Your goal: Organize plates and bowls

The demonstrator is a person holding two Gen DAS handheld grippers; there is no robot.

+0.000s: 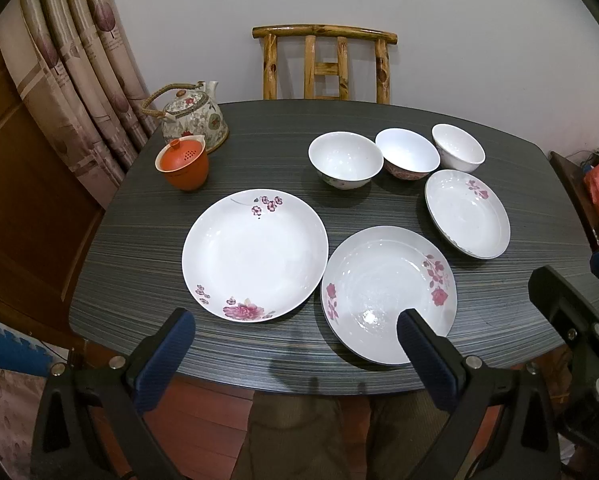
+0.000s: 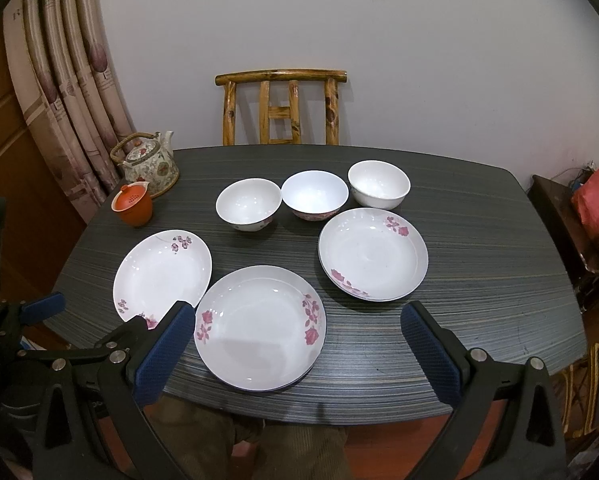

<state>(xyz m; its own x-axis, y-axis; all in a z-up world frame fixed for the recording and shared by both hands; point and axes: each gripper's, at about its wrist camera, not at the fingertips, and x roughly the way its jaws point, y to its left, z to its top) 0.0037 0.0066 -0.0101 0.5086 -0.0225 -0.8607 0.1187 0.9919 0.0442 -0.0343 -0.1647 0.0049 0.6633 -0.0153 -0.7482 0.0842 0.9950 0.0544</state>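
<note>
Left wrist view is showing three plates [image 1: 255, 254] and three bowls [image 1: 345, 159] lying unstacked on the surface [image 1: 139, 264]; both hand-held grippers, left [image 1: 295, 340] and right [image 2: 298, 334], are hovering released, nothing organized yet.

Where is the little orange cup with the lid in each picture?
Left wrist view: the orange cup is upper left, on the table.
Right wrist view: the orange cup is far left, smaller.
Shared landmark: the flowered teapot right behind it.
</note>
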